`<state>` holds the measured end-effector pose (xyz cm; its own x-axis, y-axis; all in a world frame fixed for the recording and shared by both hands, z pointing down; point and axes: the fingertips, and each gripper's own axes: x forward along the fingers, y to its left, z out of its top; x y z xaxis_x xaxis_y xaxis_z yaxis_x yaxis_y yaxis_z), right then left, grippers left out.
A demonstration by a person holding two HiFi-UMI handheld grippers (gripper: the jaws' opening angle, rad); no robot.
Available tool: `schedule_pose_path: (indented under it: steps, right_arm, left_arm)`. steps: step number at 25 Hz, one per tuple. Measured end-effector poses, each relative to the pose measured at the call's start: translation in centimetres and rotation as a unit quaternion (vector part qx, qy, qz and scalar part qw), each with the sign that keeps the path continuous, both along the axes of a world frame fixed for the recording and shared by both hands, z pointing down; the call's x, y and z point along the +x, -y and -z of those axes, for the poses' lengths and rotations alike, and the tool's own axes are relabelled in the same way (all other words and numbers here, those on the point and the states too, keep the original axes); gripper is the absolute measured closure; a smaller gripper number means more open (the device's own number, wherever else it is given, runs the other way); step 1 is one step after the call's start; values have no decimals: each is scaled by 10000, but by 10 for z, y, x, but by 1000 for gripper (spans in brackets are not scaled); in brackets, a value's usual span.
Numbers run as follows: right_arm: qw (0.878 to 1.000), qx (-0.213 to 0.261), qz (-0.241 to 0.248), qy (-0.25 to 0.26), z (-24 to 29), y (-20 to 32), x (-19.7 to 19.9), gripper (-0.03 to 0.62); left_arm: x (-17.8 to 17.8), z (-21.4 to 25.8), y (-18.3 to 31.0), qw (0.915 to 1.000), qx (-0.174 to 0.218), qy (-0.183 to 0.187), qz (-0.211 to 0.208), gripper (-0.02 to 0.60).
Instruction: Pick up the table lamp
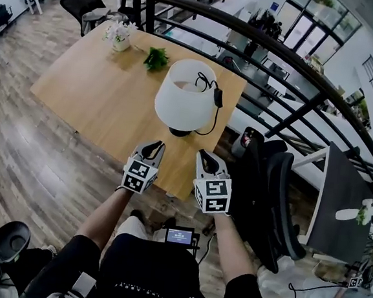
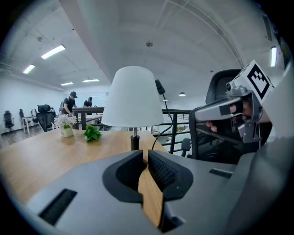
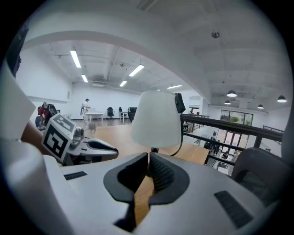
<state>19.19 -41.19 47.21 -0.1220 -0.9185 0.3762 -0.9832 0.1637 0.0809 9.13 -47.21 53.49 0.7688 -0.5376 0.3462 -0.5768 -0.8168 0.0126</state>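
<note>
Two grippers, left [image 1: 153,147] and right [image 1: 204,154], are hovering with jaws together and empty near the lamp [image 1: 185,99] standing at the surface [image 1: 95,85] edge; arriving unopened, they are risking toppling it.

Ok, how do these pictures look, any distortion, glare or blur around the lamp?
Head view: heavy fisheye, the railing bows, and the lamp is sharp. Left gripper view: dark round edges, ceiling light strips burn white. Right gripper view: same dark rim, lamp sharp, far room soft.
</note>
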Motion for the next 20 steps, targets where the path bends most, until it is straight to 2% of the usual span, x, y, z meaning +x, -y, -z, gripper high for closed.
schedule_pose_path:
  steps: [1, 3, 7, 10, 13, 16, 20]
  right_arm:
    - [10000, 75, 47, 12, 2, 4, 2, 561]
    - [9997, 231, 125, 22, 4, 18, 6, 560]
    - [9990, 295, 345, 4, -12, 39, 8, 560]
    - [9976, 334, 554, -248, -29, 52, 5, 560]
    - [9952, 463, 633, -591, -41, 68, -2, 560]
    - [9911, 626, 688, -956, -49, 80, -7, 560]
    - [9842, 887, 630, -1394, -45, 88, -8, 560]
  left_arm:
    - [8, -1, 5, 9999, 82, -52, 37, 553]
    - [25, -4, 21, 9996, 230, -177, 52, 465]
    - [53, -28, 45, 9974, 426, -490, 306, 417]
    - [73, -54, 61, 9945, 869, -491, 313, 368]
    - [83, -74, 85, 9896, 1247, -558, 443, 357]
    - [86, -82, 111, 9851, 1392, -726, 704, 351]
    - [97, -80, 123, 9810, 1566, -898, 713, 336]
